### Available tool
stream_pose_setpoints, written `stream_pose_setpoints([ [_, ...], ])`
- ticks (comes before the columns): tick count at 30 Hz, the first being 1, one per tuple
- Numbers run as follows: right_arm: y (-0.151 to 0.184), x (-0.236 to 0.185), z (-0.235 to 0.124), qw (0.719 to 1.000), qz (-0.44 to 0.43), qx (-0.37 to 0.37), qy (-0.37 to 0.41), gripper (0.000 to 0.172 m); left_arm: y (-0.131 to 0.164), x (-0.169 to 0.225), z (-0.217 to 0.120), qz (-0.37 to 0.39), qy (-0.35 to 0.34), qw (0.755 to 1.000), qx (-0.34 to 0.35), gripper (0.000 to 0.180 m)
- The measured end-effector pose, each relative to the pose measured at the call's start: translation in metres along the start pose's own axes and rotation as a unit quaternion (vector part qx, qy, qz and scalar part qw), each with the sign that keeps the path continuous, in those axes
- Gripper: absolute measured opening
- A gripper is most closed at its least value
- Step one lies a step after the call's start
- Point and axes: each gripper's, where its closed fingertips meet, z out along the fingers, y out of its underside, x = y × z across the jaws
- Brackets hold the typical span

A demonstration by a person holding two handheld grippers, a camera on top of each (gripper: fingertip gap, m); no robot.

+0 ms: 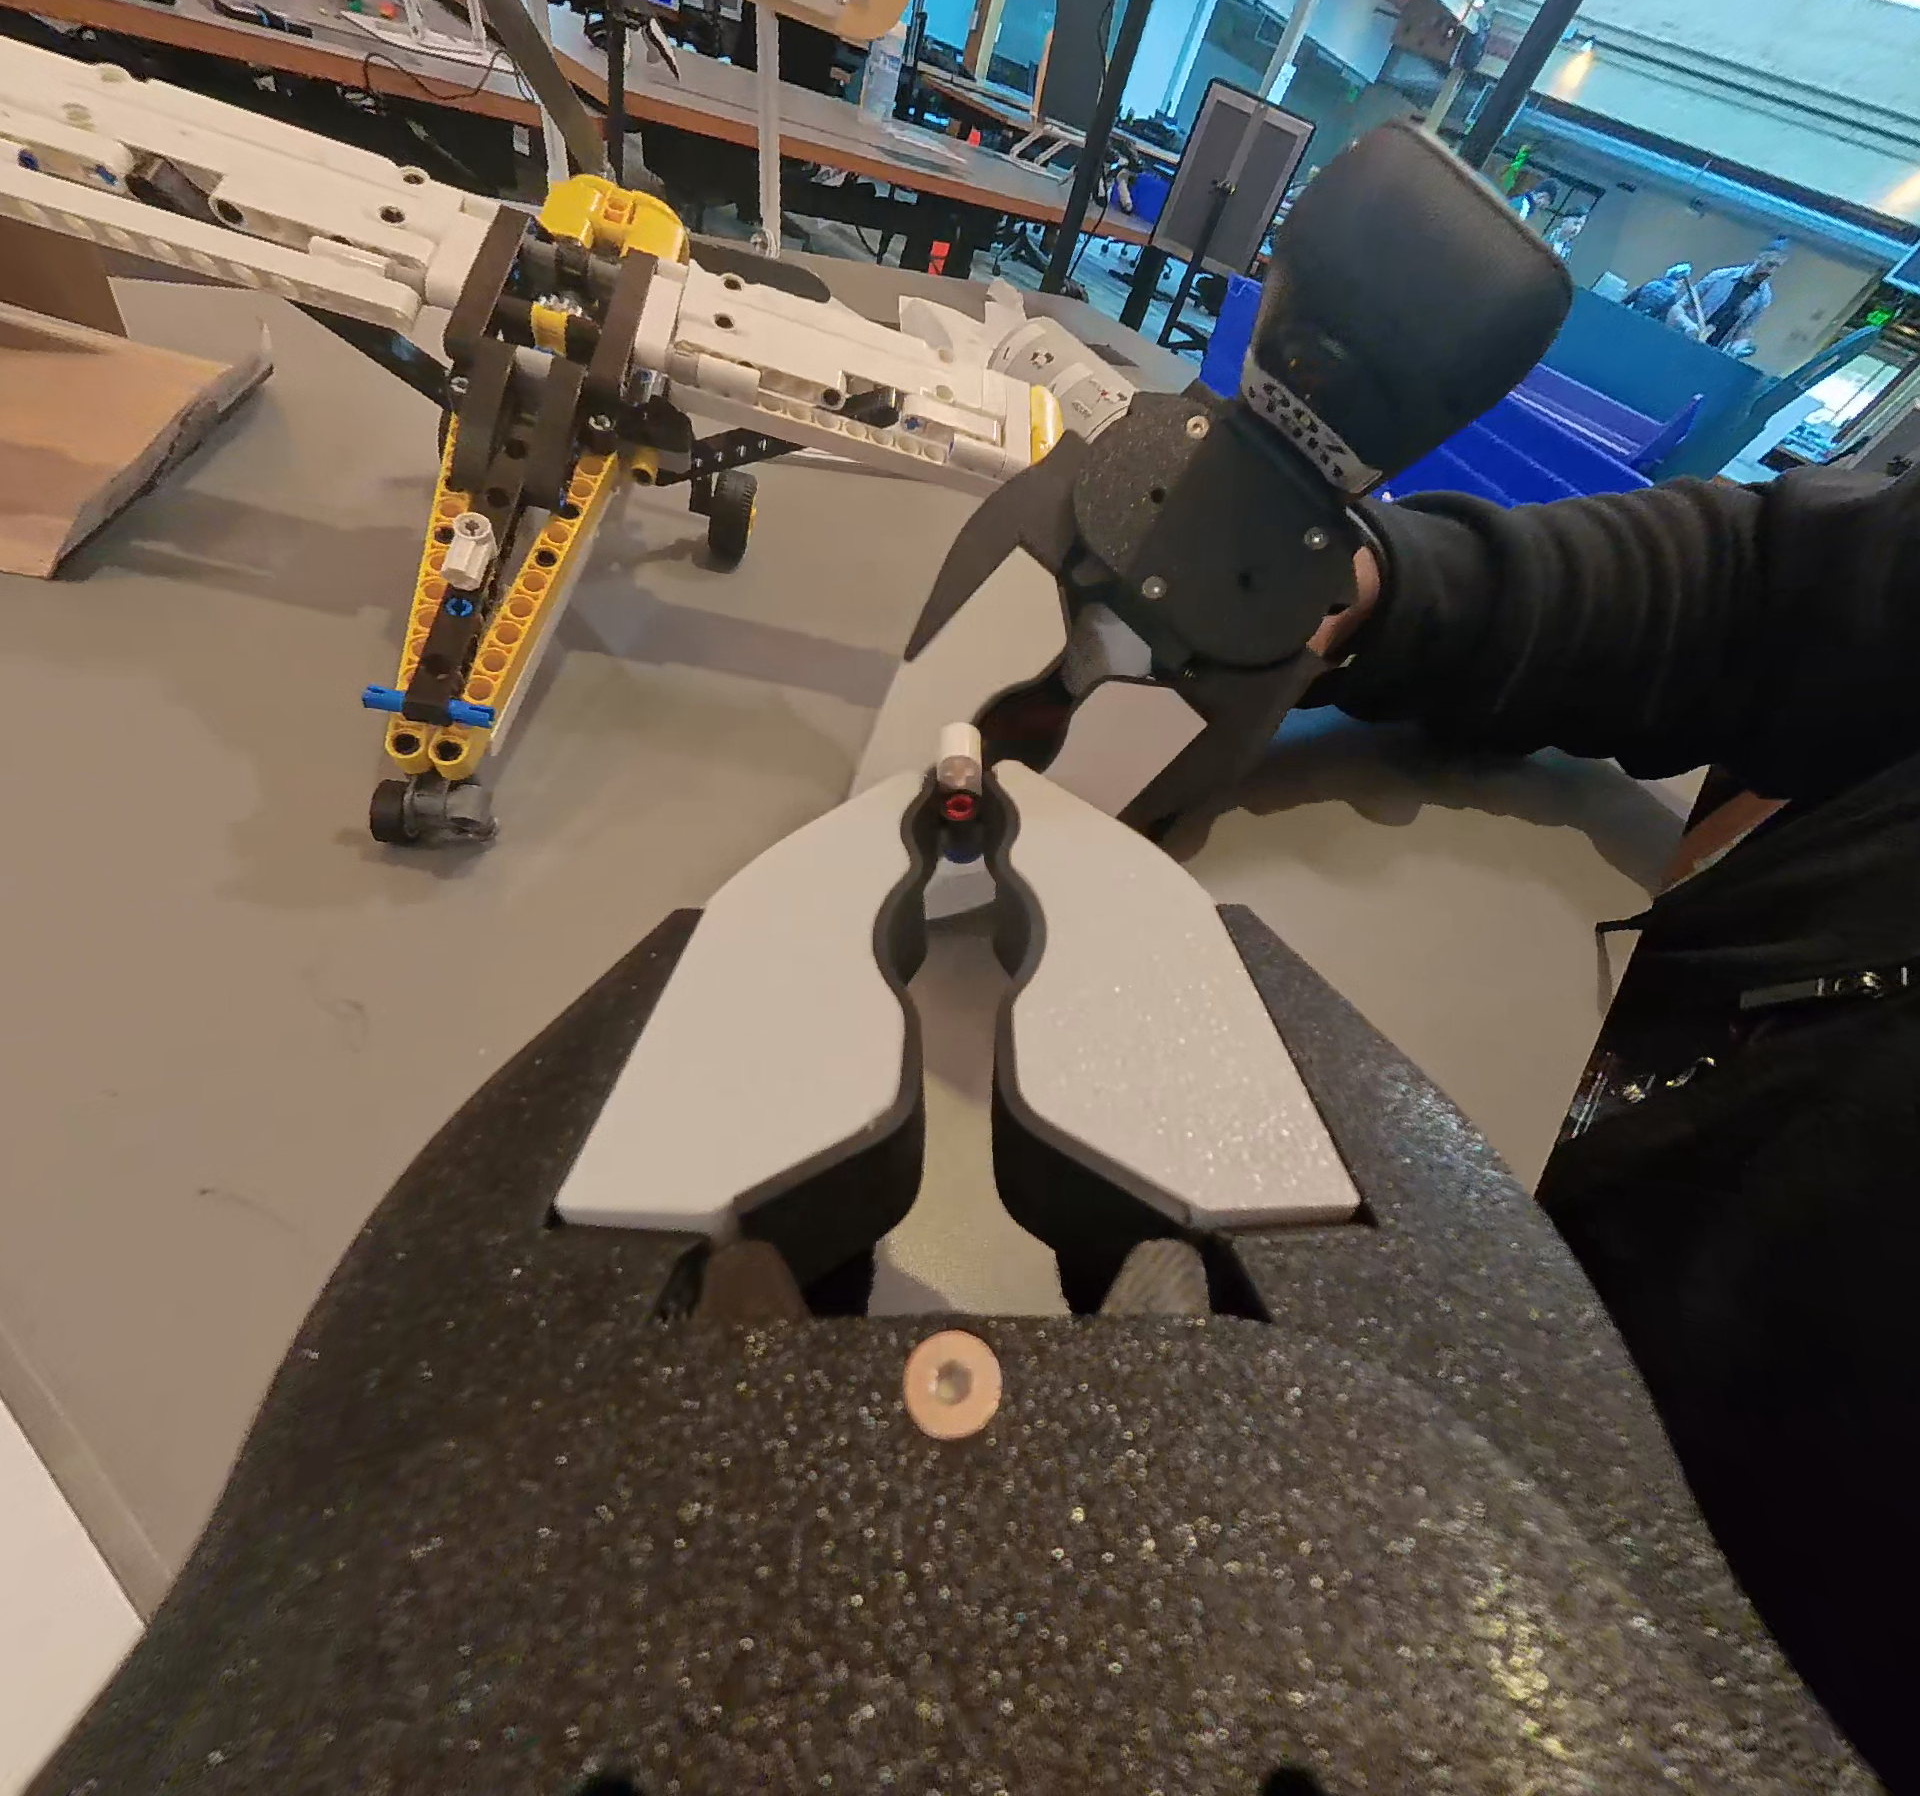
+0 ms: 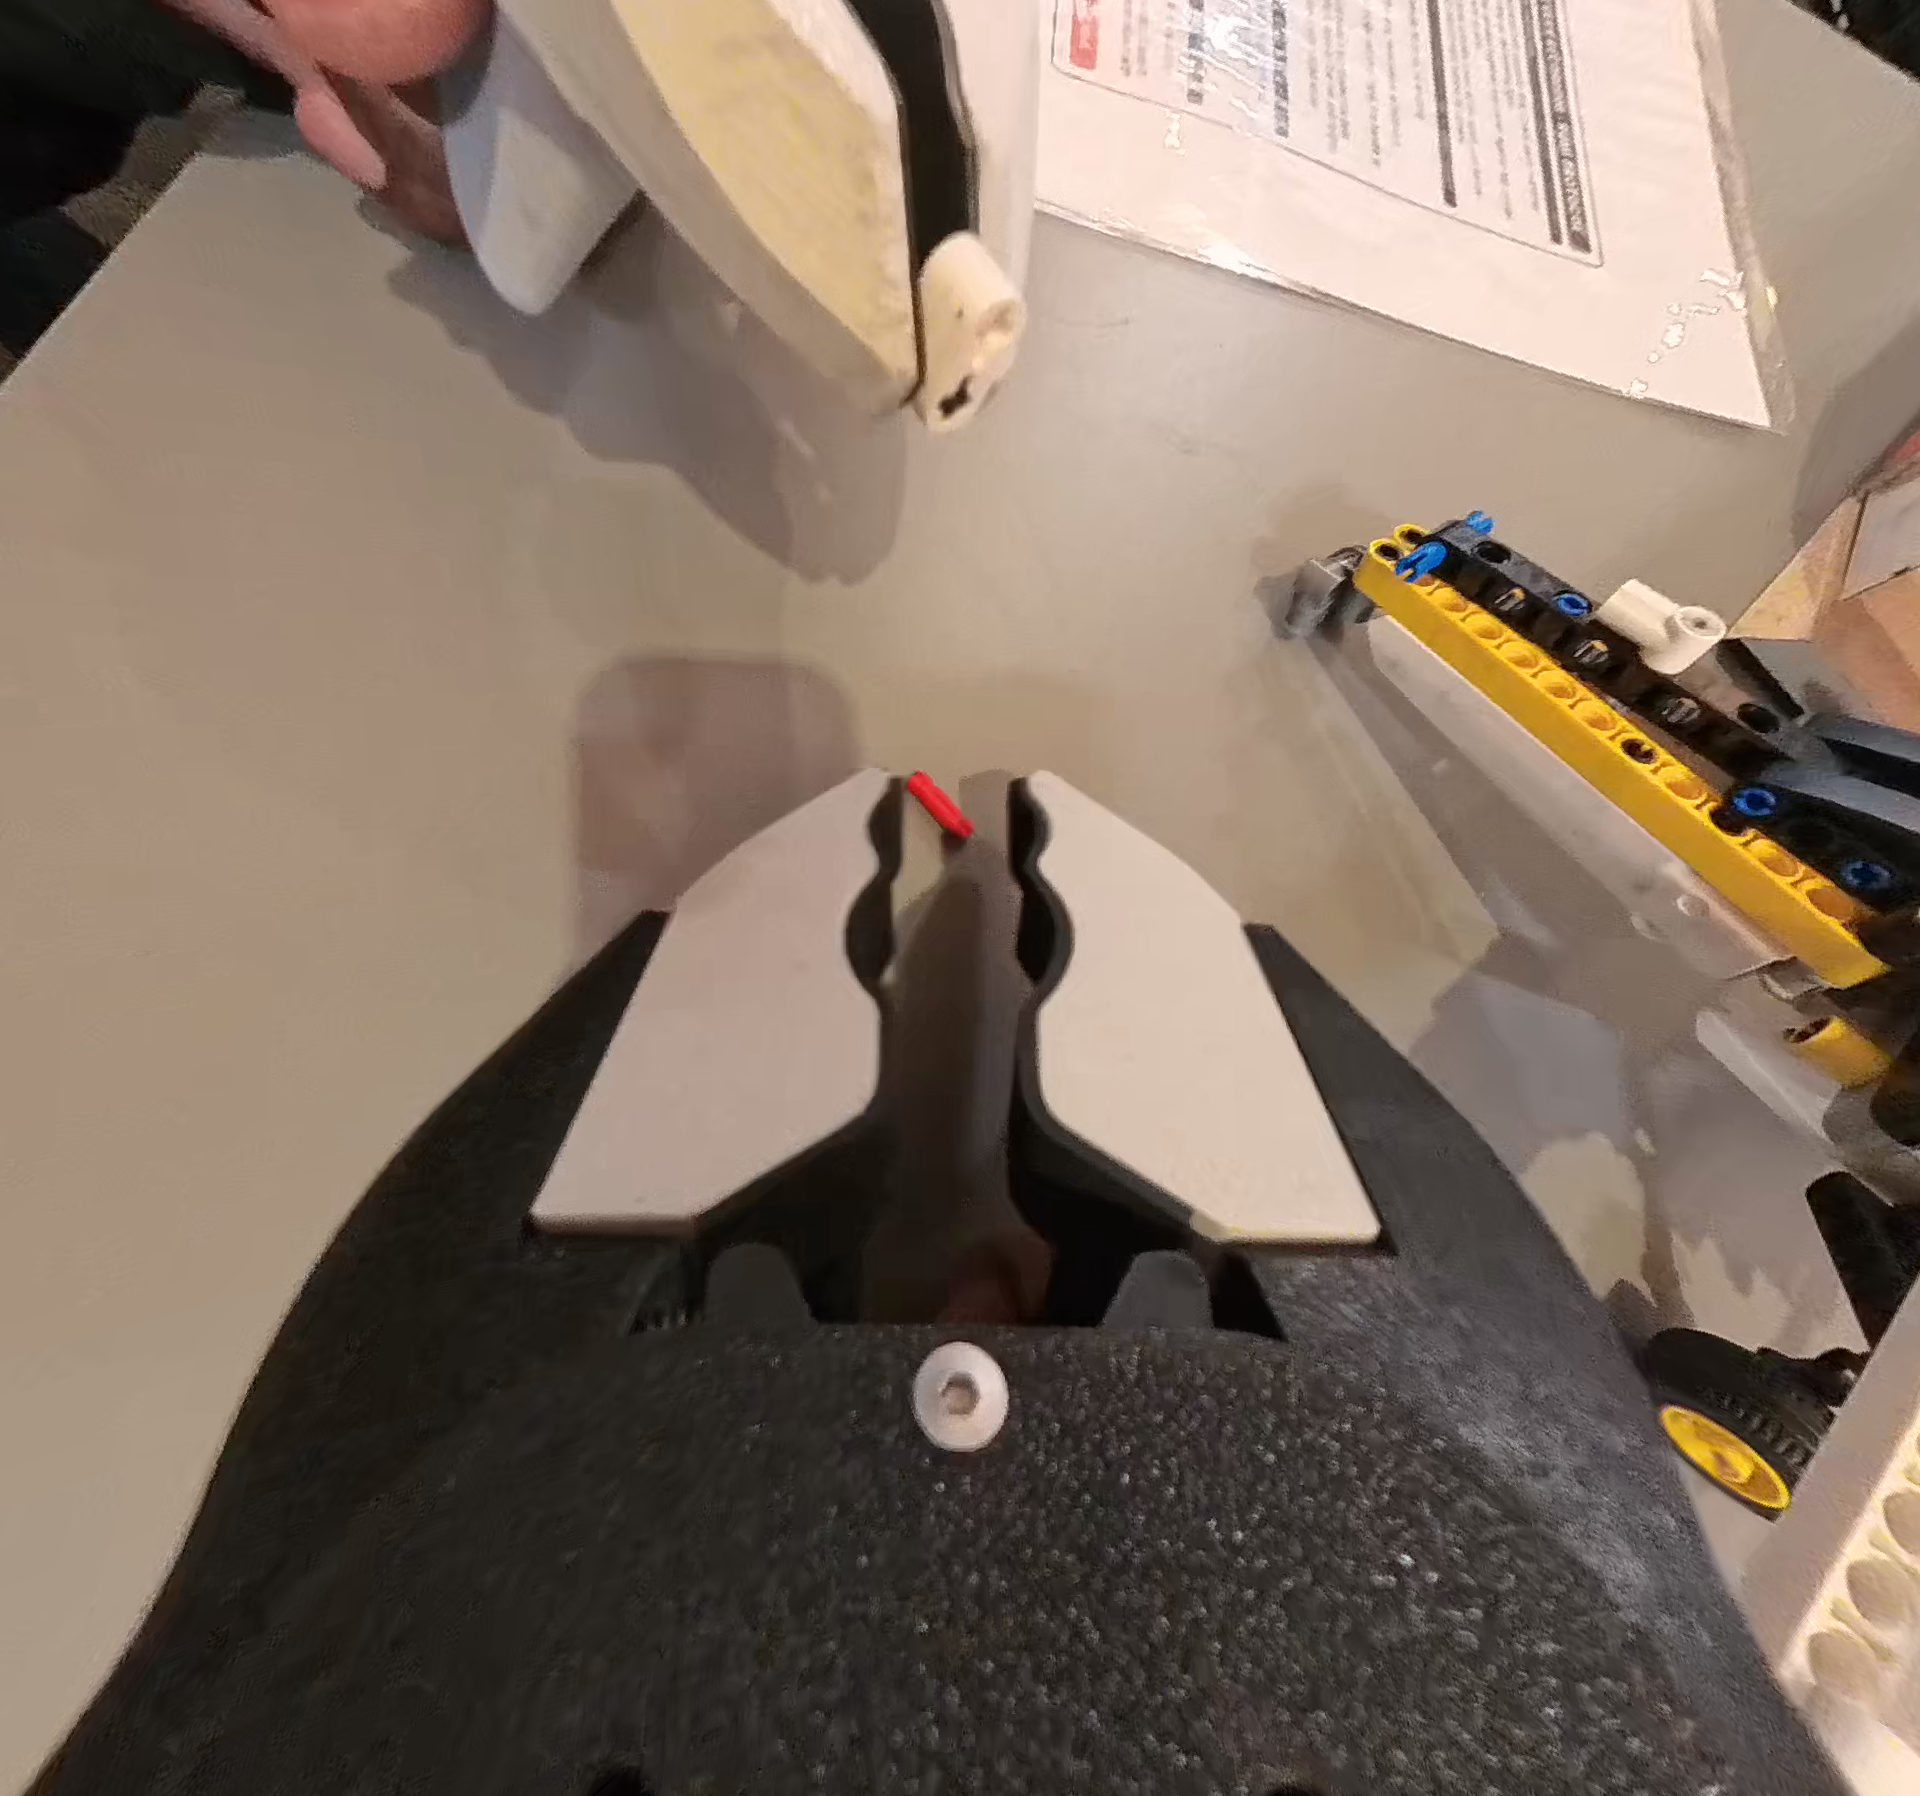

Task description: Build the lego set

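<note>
Left tongs: the left gripper (image 1: 961,790) is pinched on a small white connector (image 1: 958,754), which pokes out past the tips; the right wrist view shows the same piece (image 2: 971,333) gripped between the pads.
Right tongs: the right gripper (image 2: 951,806) stands spread, a little apart; a red pin (image 2: 938,804) lies on the table (image 2: 312,707) between its tips, askew, near the left pad; neither pad presses on it (so it is loose, not held).
Around: a yellow, black and white brick-built model (image 1: 540,458) stands well apart on the same table; a laminated sheet (image 2: 1382,105) lies beyond the left gripper in the right wrist view; cardboard (image 1: 94,416) sits by the model.
Risk, pin: I judge that pads closing on a slanted pin could flick it out sideways or roll it away; it is small and round.
Risk, connector: the grip takes only its rear end, so a knock could twist it or pop it free.
Risk, collision: the two grippers are near each other; a hasty move could bump them.
Writing: the sheet bears printed text with a red mark; a strap on the right gripper carries characters; I give none of it; no brand is legible.
</note>
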Motion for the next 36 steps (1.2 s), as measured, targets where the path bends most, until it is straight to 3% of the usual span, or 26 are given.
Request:
stream_pose_setpoints([
  [2,0.002,-0.001,0.0,1.0,0.004,-0.009,-0.001,0.0,0.0,0.0,0.0,0.0,0.001,1.0,0.0,0.007],
  [15,0.001,0.0,-0.014,0.999,0.012,0.021,0.033,0.0,0.007,0.0,0.008,0.011,-0.011,0.999,-0.03,0.007],
  [20,0.006,0.002,-0.007,0.999,0.028,-0.008,0.021,0.023,0.001,0.001,0.004,0.011,-0.011,1.0,-0.008,0.007],
  [23,0.005,0.003,-0.003,1.0,0.027,-0.014,0.011,0.026,-0.001,0.003,0.002,0.009,-0.002,1.0,0.001,0.007],
  [27,0.001,0.0,0.003,0.999,0.028,-0.018,-0.003,0.023,-0.002,0.005,0.001,0.009,0.009,1.0,0.006,0.007],
  [32,0.004,-0.006,0.005,0.997,0.057,-0.042,-0.022,0.004,-0.004,0.008,-0.001,0.01,0.018,1.0,0.015,0.007],
  [36,0.005,-0.009,0.003,0.996,0.079,-0.043,-0.027,0.004,-0.004,0.01,-0.002,0.01,0.024,1.0,0.018,0.007],
])
